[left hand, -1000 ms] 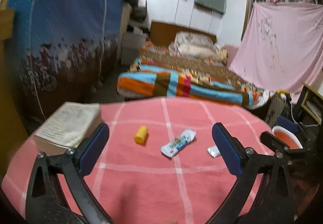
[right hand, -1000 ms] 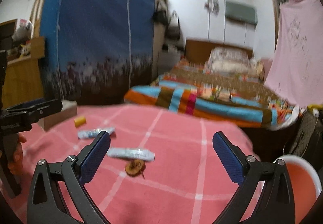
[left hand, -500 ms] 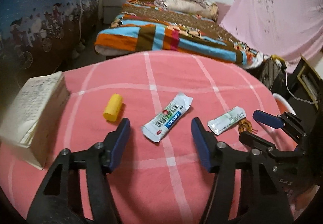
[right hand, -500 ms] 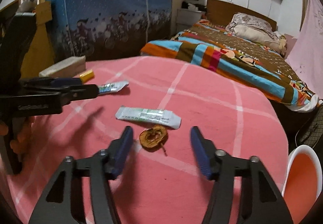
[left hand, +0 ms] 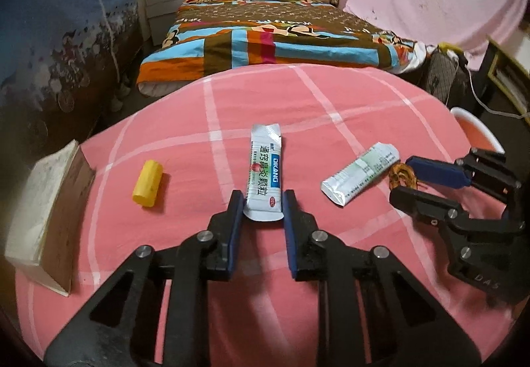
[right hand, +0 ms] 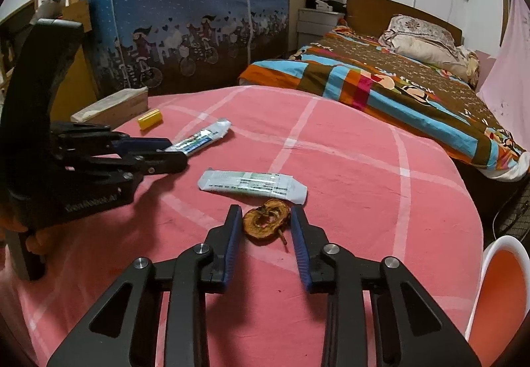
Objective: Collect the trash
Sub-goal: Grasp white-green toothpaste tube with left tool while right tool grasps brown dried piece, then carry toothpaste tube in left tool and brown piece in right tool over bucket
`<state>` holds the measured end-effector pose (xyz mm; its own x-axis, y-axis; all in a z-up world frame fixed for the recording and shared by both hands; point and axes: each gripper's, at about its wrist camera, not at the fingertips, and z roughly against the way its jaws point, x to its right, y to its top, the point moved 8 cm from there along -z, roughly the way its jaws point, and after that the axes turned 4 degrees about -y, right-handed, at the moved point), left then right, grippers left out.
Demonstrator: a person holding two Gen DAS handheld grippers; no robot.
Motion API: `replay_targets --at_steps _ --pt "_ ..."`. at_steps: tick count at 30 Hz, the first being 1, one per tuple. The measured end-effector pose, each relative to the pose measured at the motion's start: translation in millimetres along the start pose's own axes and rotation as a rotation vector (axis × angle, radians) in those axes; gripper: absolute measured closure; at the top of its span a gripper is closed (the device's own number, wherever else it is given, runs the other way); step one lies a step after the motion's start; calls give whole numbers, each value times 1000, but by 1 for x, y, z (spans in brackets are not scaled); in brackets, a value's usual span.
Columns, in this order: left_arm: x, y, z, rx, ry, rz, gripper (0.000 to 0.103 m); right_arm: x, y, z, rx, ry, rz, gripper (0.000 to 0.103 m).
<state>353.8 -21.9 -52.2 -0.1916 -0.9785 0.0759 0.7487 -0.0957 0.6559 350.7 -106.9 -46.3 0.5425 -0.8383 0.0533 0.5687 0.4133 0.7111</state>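
- Jaws on both grippers stood wide a second ago and have just been closing; both tools have also dipped toward the pink checked tablecloth, so less of the room behind shows.
- Left gripper now has its blue pads pressed against the near end of a white sachet, which lay loose on the cloth ahead of it earlier.
- Right gripper has drawn in round a dried brown fruit slice, which earlier lay clear of the fingers; the pads sit against its edges.
- Print on the white sachet reads "DIKANG" in a blue band, with Chinese characters beside it and a small red mark (too small to read) near the gripped end.
- Lettering on the left tool's body, seen from the right camera, is too blurred to read surely.
- Second sachet, white with green print, lies flat just beyond the fruit slice, its text illegible.
- Yellow cylinder lies left of the held sachet, near a thick book at the cloth's edge.
- Orange bin with a white rim stands off the right side of the table.
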Motion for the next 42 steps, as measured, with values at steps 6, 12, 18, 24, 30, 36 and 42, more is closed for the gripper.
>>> replay_targets --at_steps 6,12,18,24,30,36,42 --pt "1 0 7 22 0 -1 99 0 2 6 29 19 -6 76" --pt "4 6 37 172 16 -10 99 10 6 22 116 17 -43 76" --pt "13 16 73 345 35 -51 99 18 12 43 227 -1 -91 75" --pt "27 21 97 476 49 -70 99 30 17 75 387 -38 -127 75" --pt "47 23 115 564 27 -79 99 36 18 107 541 -71 -145 76" --pt "71 26 124 628 -6 -93 99 49 12 147 716 -118 -193 76" --pt "97 32 131 663 -50 -103 99 70 5 173 813 -139 -245 75"
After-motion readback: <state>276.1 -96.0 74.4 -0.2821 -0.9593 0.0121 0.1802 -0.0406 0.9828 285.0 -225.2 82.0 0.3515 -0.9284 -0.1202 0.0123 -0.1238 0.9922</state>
